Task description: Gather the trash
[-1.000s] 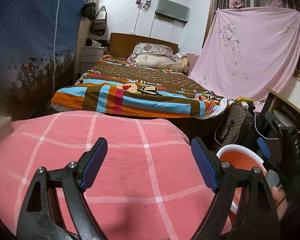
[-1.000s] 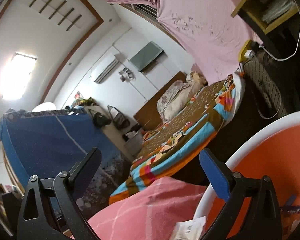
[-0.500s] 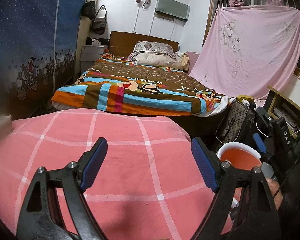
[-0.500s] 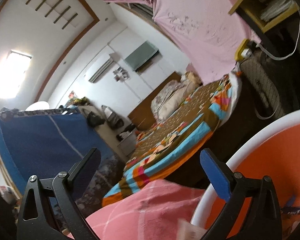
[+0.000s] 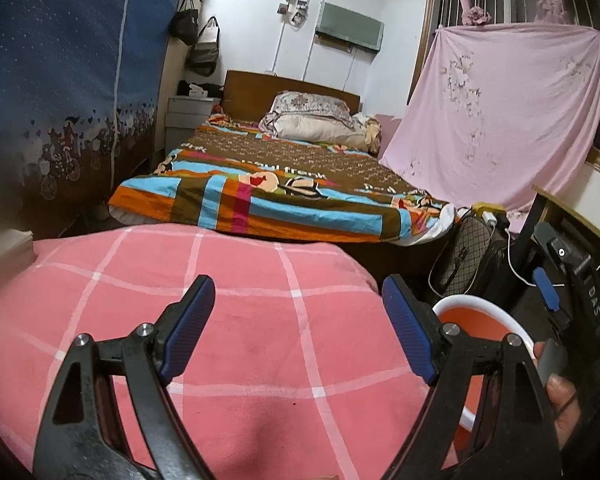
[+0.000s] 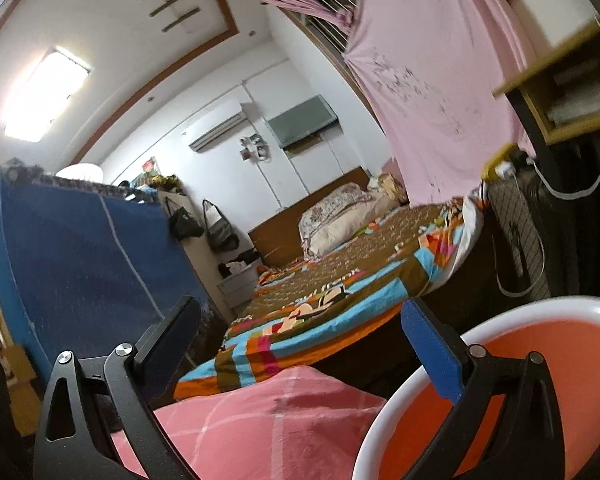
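An orange bin with a white rim (image 5: 488,320) stands to the right of the pink checked cloth (image 5: 220,320); in the right wrist view the bin (image 6: 500,380) fills the lower right. My left gripper (image 5: 296,320) is open and empty above the pink cloth. My right gripper (image 6: 300,340) is open and empty, tilted, above the bin's left rim; it also shows in the left wrist view (image 5: 560,280) at the right edge. No trash piece shows in either view.
A bed with a striped colourful cover (image 5: 280,184) lies beyond the pink cloth. A blue fabric wardrobe (image 5: 60,100) stands left. A pink sheet (image 5: 500,120) hangs at the window. A checked handbag (image 5: 464,252), cables and a desk (image 5: 580,216) crowd the right.
The white paper seen by the bin's rim in the right wrist view is gone from sight. The right gripper has risen and turned away from the bin. The left gripper stayed almost still.
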`<state>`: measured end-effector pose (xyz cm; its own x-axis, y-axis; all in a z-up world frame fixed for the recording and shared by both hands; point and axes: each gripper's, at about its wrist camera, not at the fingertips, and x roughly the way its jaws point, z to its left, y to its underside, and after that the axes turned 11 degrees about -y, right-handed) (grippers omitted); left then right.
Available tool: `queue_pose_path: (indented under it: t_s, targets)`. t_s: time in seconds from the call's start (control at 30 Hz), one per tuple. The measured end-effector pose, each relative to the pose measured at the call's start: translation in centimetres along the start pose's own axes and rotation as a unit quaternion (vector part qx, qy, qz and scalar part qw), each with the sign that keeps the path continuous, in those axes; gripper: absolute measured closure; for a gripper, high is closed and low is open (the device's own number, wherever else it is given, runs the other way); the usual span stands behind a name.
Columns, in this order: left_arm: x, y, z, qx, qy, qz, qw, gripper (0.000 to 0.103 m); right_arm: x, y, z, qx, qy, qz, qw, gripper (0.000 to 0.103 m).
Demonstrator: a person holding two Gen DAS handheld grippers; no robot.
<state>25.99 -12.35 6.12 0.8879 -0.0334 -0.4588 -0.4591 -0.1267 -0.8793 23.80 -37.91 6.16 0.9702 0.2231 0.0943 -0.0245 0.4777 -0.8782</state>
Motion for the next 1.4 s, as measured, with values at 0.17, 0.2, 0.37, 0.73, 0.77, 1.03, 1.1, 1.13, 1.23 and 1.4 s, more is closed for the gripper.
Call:
queue_pose_path:
  t_s: [0.17,0.2,0.37,0.73,0.77,1.03,1.1,1.13,1.23,1.4]
  targets:
    - [-1.9,-0.5,0.1,0.005,-0.004,-0.021,0.9998,0.032,-1.5,-0.8,2.1,-0.034,-0.001,-0.006,0.999,0.000]
    - [-2.4,-0.6,0.2,0.006,-0.004,-0.026,0.9996,0.032,-1.8,-0.9,2.5,-0.040,-0.001,-0.007,0.999,0.000]
    - [-4.0,-0.5,0.4,0.012,-0.008,-0.040,0.9991,0.029,-3.7,-1.2,4.3,-0.064,0.002,-0.014,0.998,0.000]
    - [-8.1,0.1,1.8,0.011,-0.020,-0.081,0.9964,0.014,-7.4,-1.6,7.1,-0.106,0.023,-0.023,0.994,0.000]
    - [-8.4,0.3,2.1,0.012,-0.023,-0.084,0.9961,0.013,-7.6,-1.5,7.4,-0.111,0.025,-0.021,0.993,0.000]
    - [-10.7,1.8,4.5,0.005,-0.034,-0.096,0.9948,0.012,-9.1,-0.2,10.4,-0.157,0.040,0.008,0.987,0.000]
    - [-11.2,2.3,5.2,0.007,-0.040,-0.100,0.9942,0.012,-9.7,0.3,11.2,-0.170,0.042,0.014,0.984,0.000]
    - [-11.5,2.4,5.4,0.008,-0.042,-0.102,0.9939,0.012,-10.0,0.6,11.6,-0.175,0.043,0.017,0.984,0.000]
    - [-12.5,3.1,6.3,0.007,-0.047,-0.107,0.9932,0.012,-10.7,1.3,12.7,-0.185,0.044,0.030,0.981,0.000]
    - [-13.8,4.3,7.6,0.010,-0.051,-0.112,0.9924,0.011,-12.2,2.2,14.0,-0.196,0.044,0.045,0.979,0.000]
